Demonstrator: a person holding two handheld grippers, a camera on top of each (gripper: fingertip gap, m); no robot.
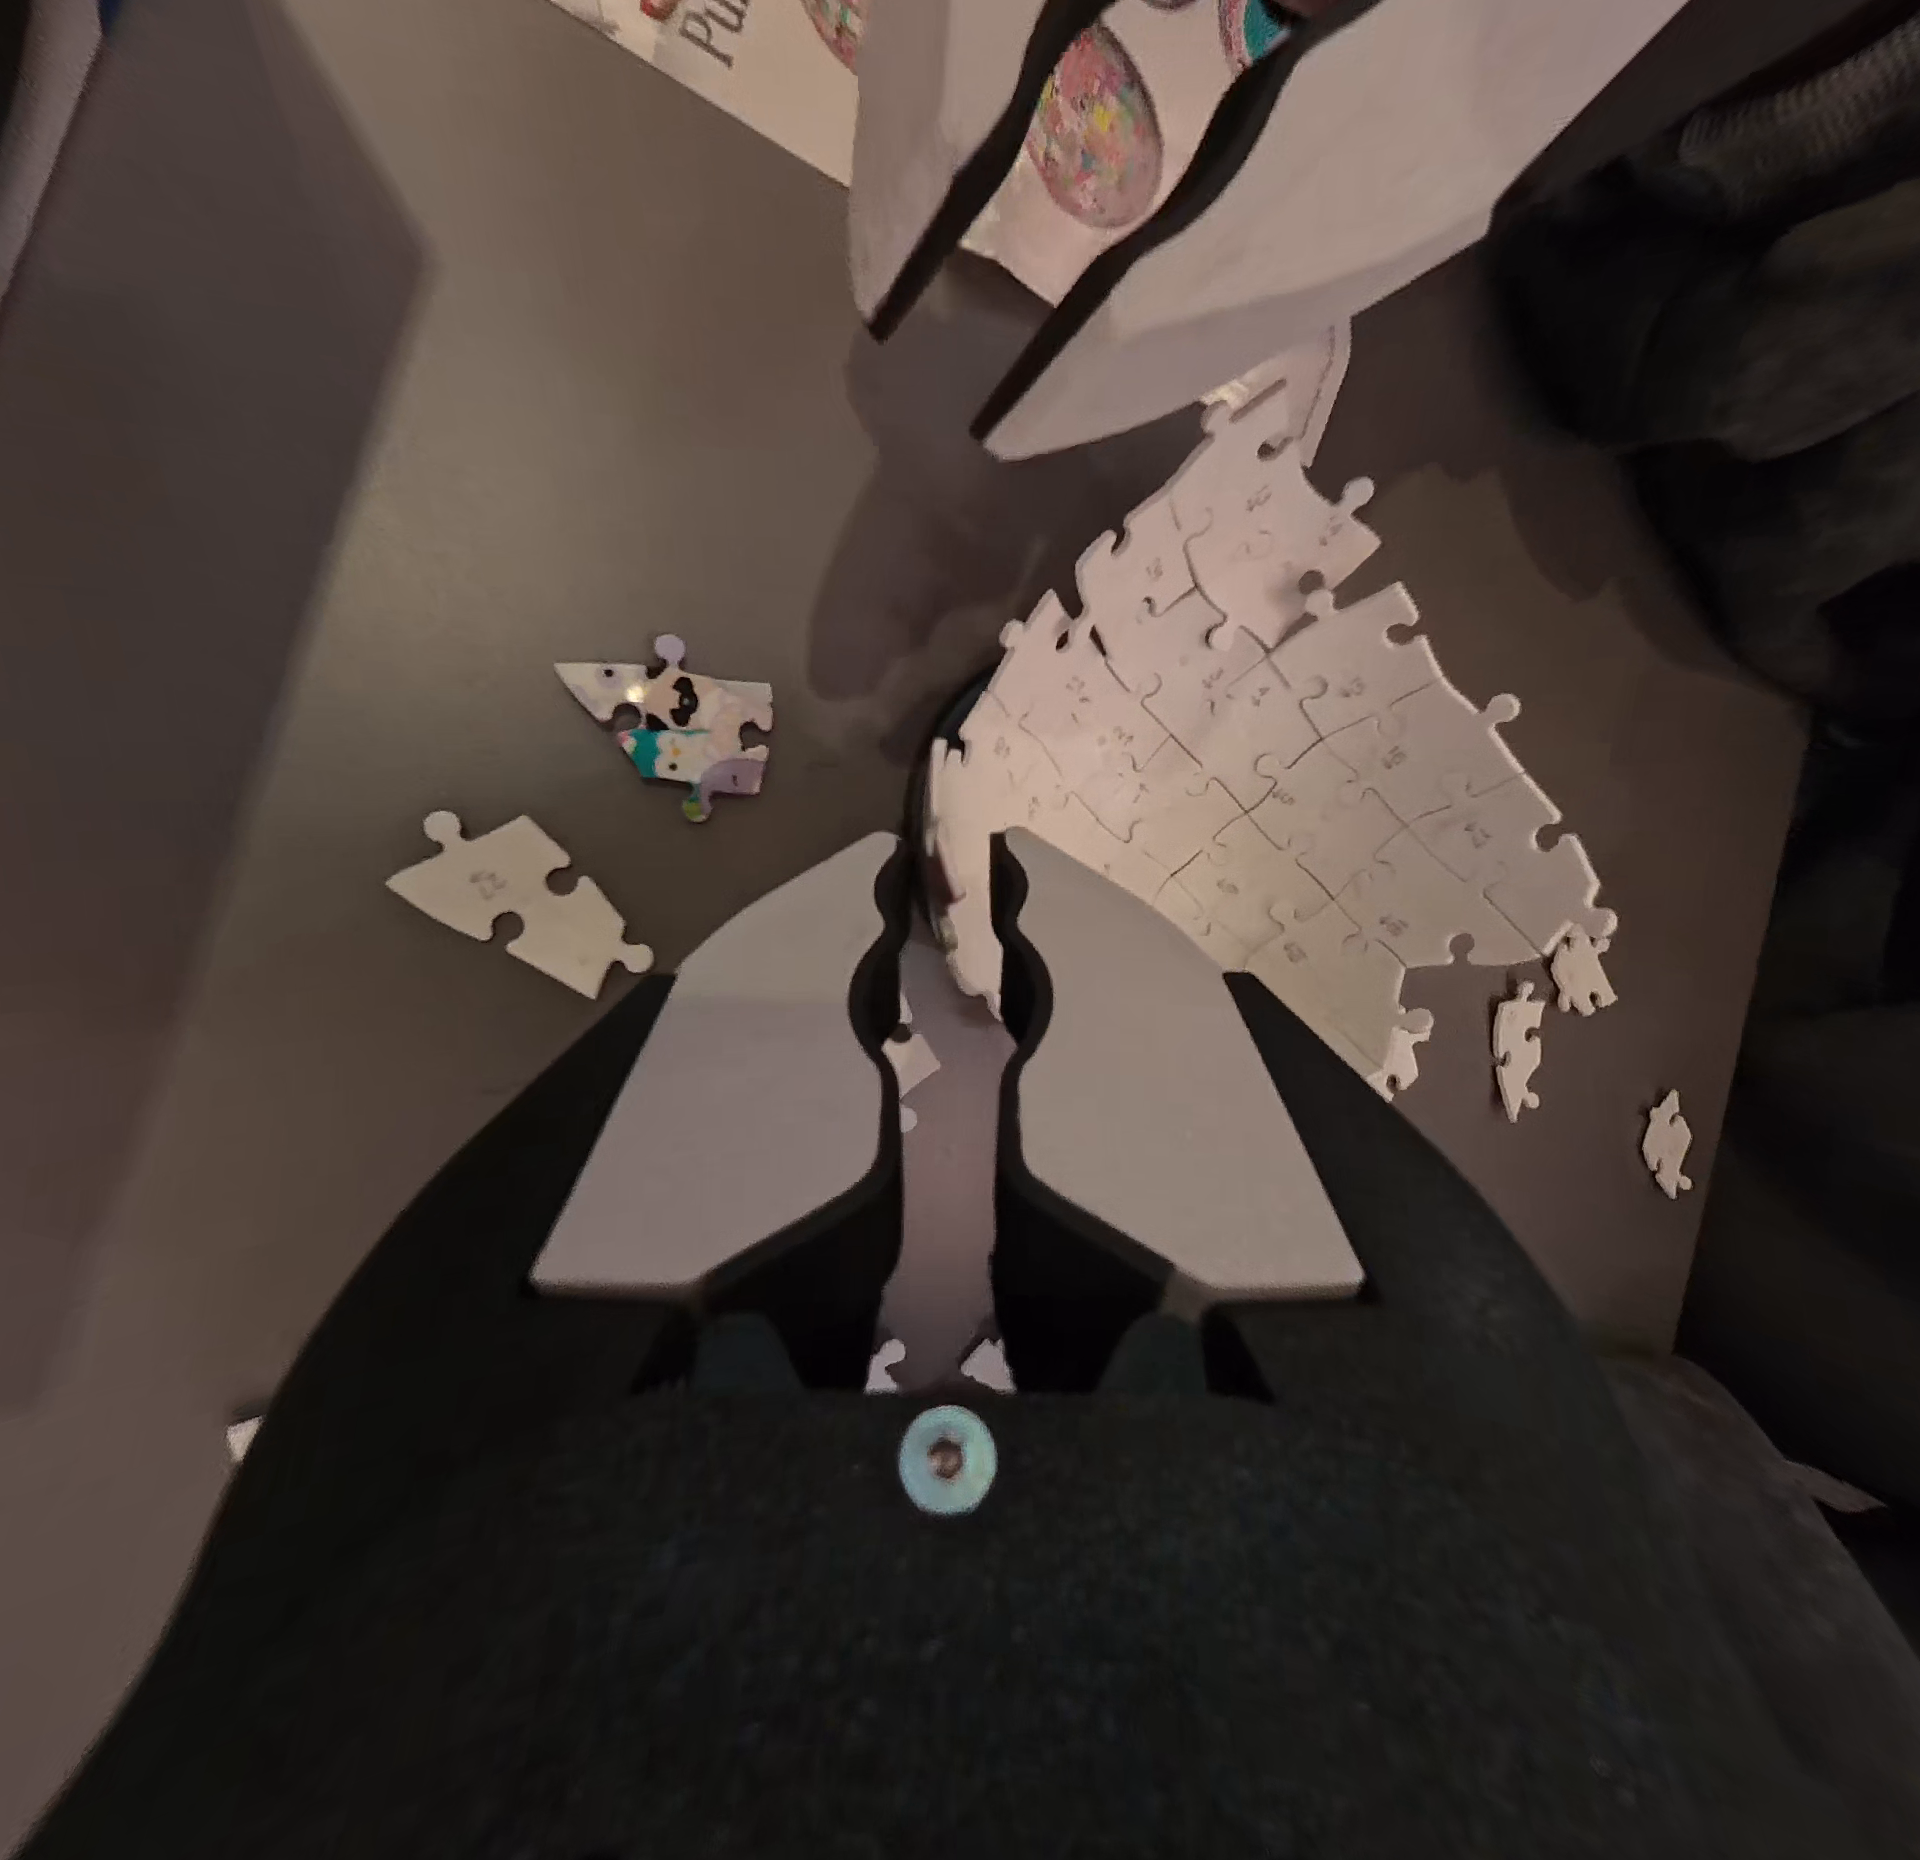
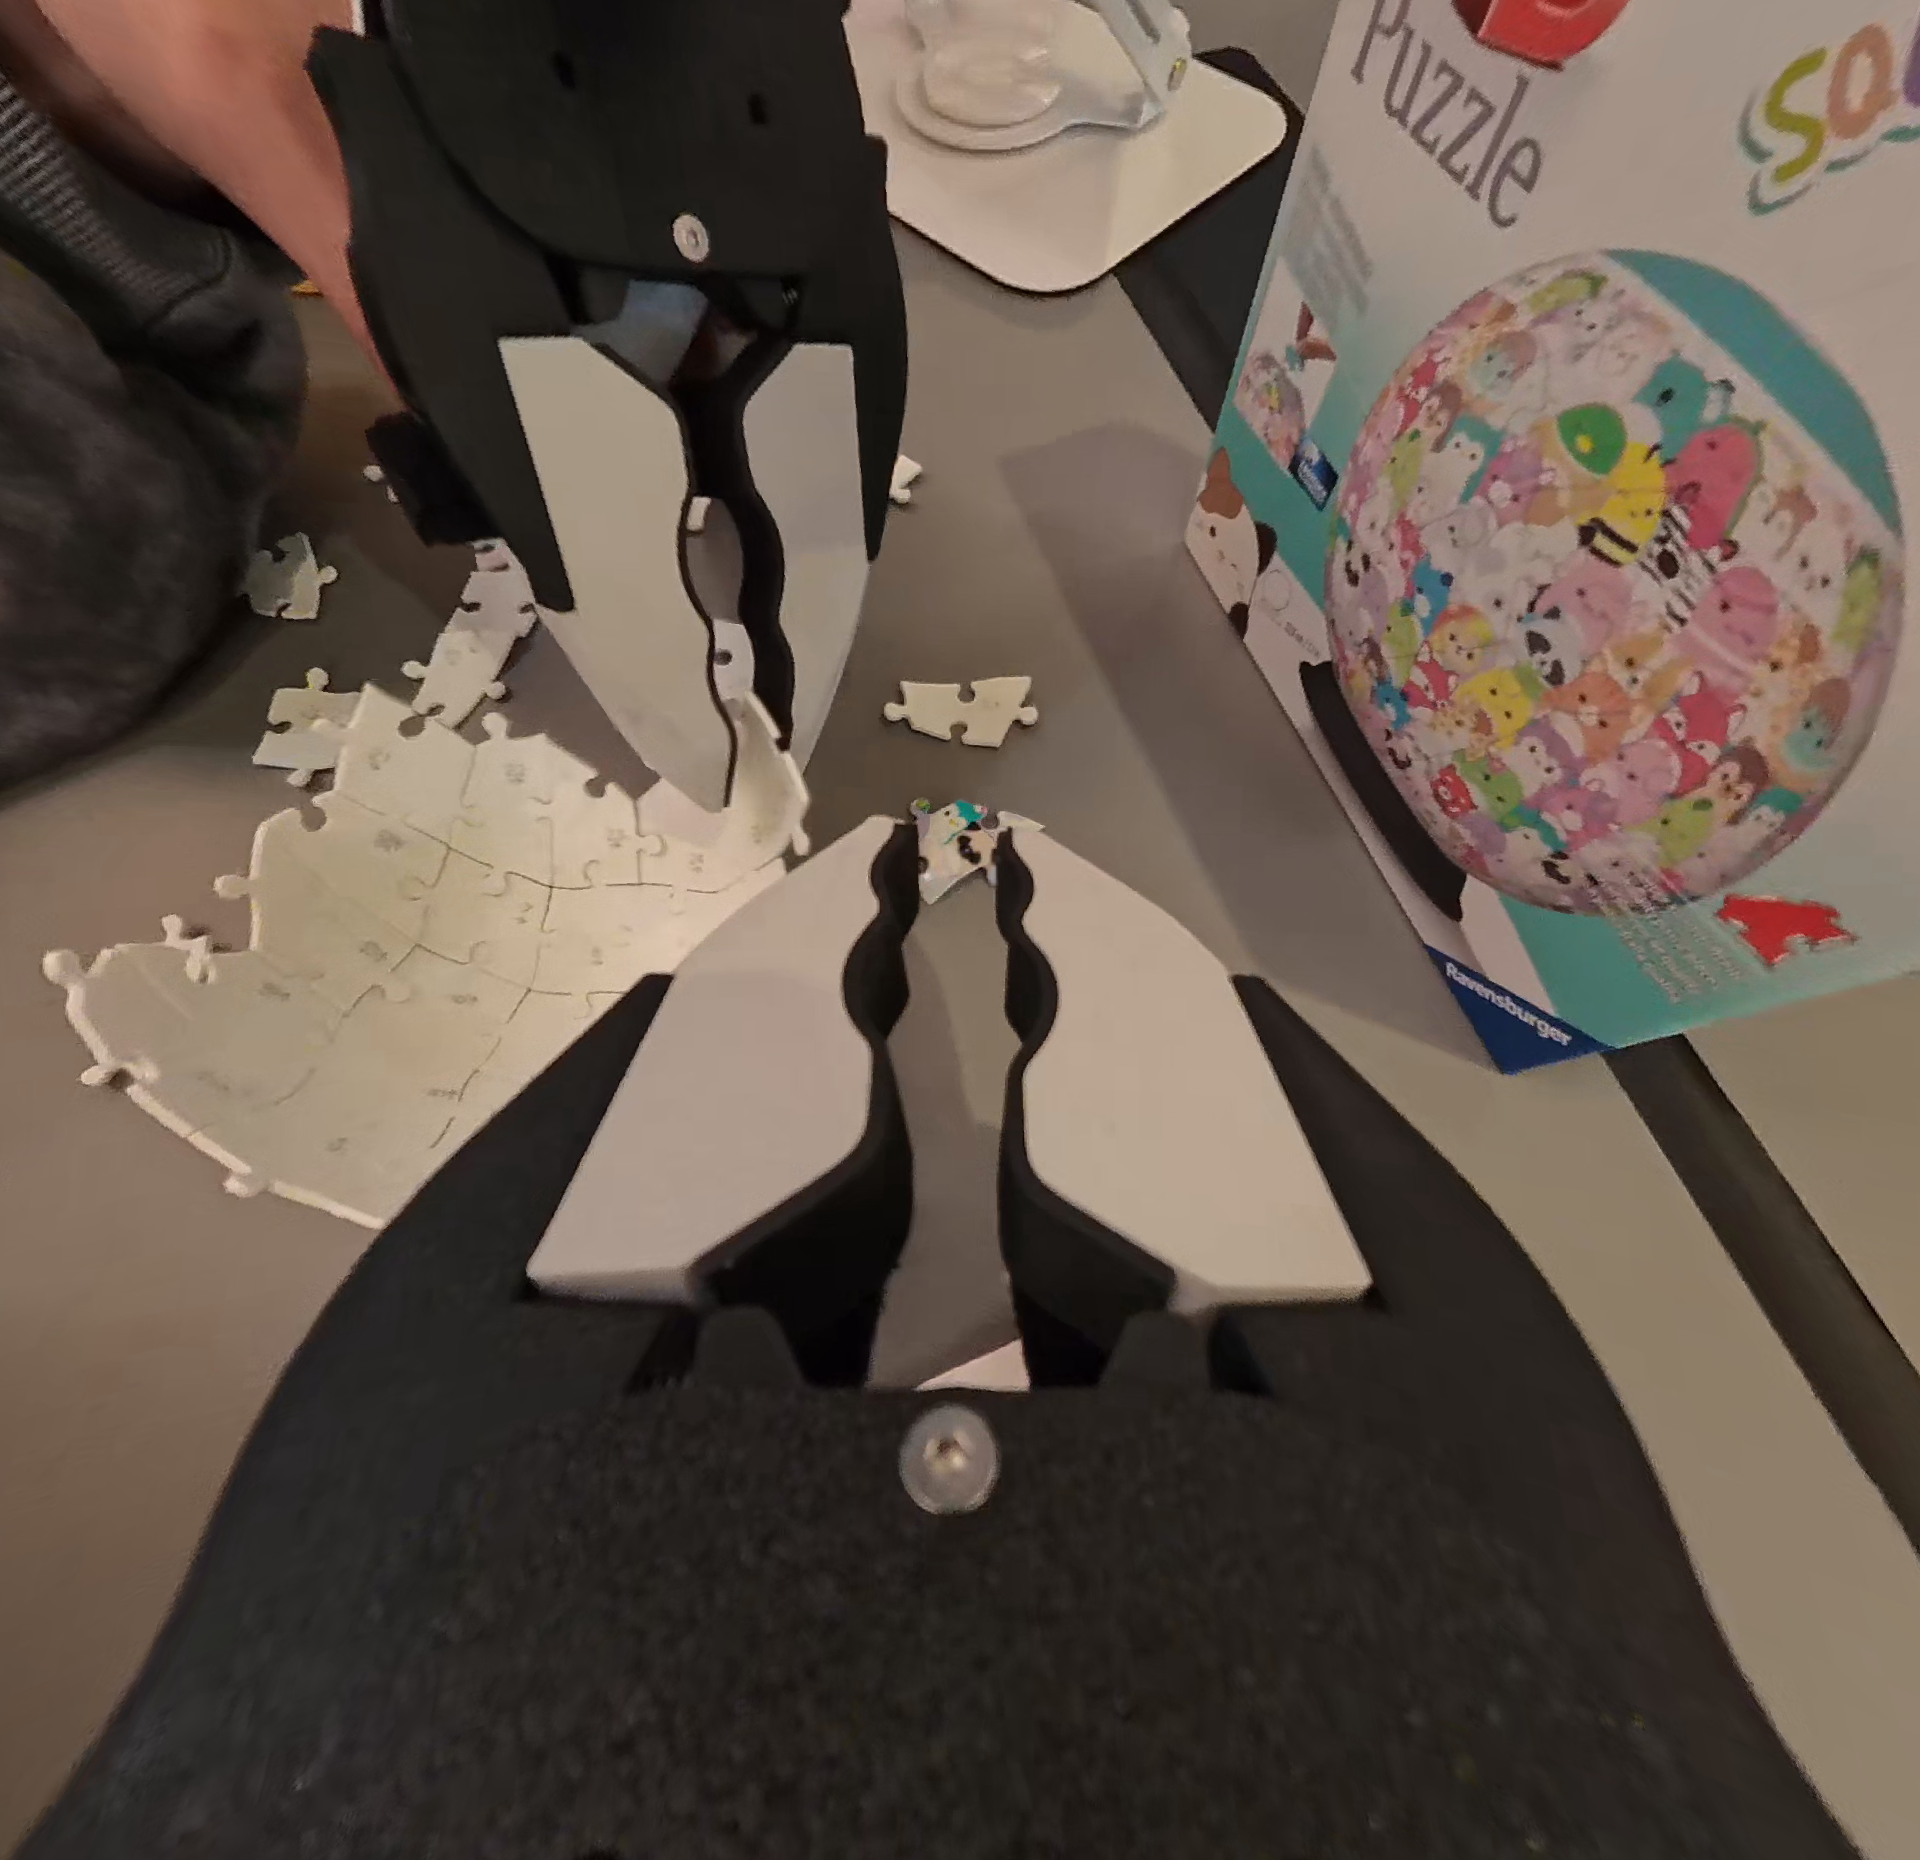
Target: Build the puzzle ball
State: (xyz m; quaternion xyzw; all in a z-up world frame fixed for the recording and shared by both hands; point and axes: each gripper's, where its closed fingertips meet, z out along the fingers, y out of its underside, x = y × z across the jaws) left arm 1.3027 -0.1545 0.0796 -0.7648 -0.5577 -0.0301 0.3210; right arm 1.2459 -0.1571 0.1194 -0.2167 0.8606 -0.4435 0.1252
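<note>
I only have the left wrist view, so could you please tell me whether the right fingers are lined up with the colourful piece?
Observer: Yes. In the right wrist view the colourful piece shows right between the tips of the right fingers.
Operator: Thanks. Is anything beyond my left fingers?
Observer: A white pad with a clear stand on it lies on the table behind the left fingers.
Operator: Is the box flat or standing?
Observer: The box stands upright, to the right of the right fingers.

The half-built puzzle ball (image 2: pixel 416 937) is lying white side up, curved like a bowl. A small colourful piece (image 1: pixel 681 724) is lying nearby. A white piece (image 1: pixel 520 901) is lying beside it.
</note>
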